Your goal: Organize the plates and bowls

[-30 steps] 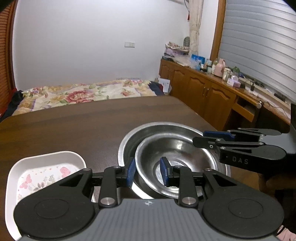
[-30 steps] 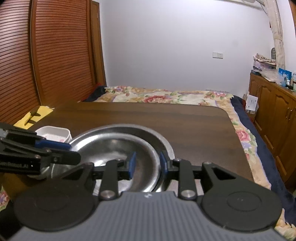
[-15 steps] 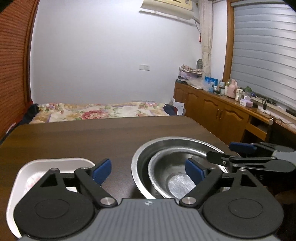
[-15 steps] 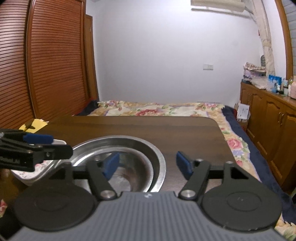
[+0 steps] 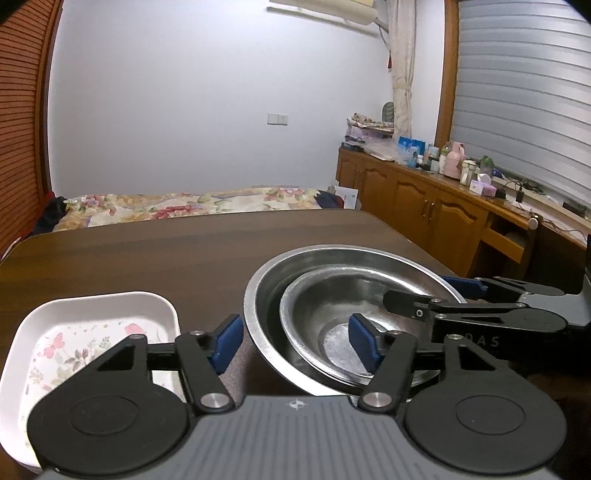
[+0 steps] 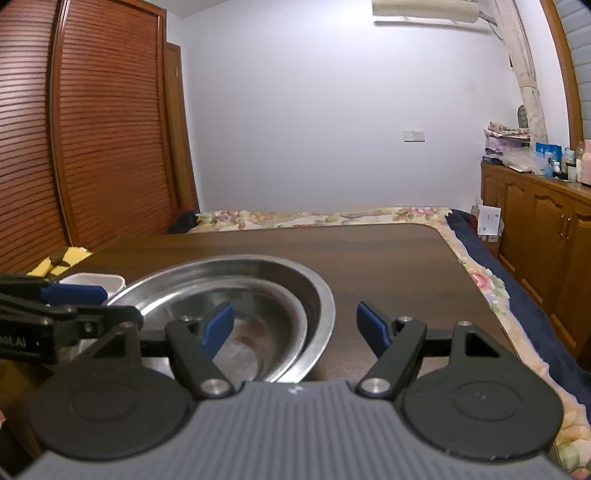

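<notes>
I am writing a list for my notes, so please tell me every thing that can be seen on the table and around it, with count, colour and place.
large steel bowl: 1, silver, on the table, near edge
small steel bowl: 1, silver, nested inside the large one
square tray: 1, white with flower and butterfly print, left of the bowls
table: 1, dark brown wood
yellow and black object: 1, far left table corner; what it is I cannot tell
bed cover: 1, floral, behind the table
cabinets: one row, brown wood, right wall, many small items on top
slatted doors: brown, left wall
air conditioner: 1, cream, high on the wall
left tongs: open, straddling the bowl rims, not gripping
right tongs: open, straddling the bowl rims, not gripping
</notes>
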`<state>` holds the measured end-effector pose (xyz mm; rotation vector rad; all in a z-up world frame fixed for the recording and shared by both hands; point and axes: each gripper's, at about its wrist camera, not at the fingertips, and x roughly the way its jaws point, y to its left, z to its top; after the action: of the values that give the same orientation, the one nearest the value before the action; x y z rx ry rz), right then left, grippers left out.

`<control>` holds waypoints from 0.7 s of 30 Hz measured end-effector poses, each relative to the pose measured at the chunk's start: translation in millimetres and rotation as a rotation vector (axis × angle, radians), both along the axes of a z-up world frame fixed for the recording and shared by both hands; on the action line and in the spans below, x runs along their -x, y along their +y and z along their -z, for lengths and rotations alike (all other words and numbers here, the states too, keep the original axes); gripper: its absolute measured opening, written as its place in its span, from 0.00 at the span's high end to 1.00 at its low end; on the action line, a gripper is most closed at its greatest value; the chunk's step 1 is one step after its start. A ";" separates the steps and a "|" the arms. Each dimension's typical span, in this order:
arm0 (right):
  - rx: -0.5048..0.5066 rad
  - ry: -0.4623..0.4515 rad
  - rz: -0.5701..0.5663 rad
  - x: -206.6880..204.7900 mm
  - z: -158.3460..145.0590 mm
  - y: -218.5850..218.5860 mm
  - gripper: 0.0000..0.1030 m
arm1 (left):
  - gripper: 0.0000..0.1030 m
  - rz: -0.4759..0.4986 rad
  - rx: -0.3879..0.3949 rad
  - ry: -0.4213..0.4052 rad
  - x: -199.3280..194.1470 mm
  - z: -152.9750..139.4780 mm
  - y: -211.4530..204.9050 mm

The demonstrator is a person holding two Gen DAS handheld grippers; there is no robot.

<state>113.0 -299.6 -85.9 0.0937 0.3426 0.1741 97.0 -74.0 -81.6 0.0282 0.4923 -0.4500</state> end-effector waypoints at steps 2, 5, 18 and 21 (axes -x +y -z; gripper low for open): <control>-0.003 0.006 -0.001 -0.2 0.4 0.3 0.28 | 0.41 -0.005 -0.006 0.003 -0.4 0.9 -1.1; -0.008 0.015 0.002 0.0 1.4 0.1 0.29 | 0.44 -0.010 -0.010 0.005 -0.2 2.1 -3.1; -0.039 0.080 -0.028 -5.0 6.0 1.7 0.46 | 0.59 -0.001 -0.002 0.050 -3.7 7.7 -3.8; -0.032 0.083 -0.036 -4.0 6.3 3.8 0.55 | 0.59 0.002 -0.003 0.053 -3.5 8.5 -3.6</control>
<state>117.1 -295.7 -92.2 0.1264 0.4246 0.2118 100.5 -77.6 -90.2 0.0194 0.5449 -0.4533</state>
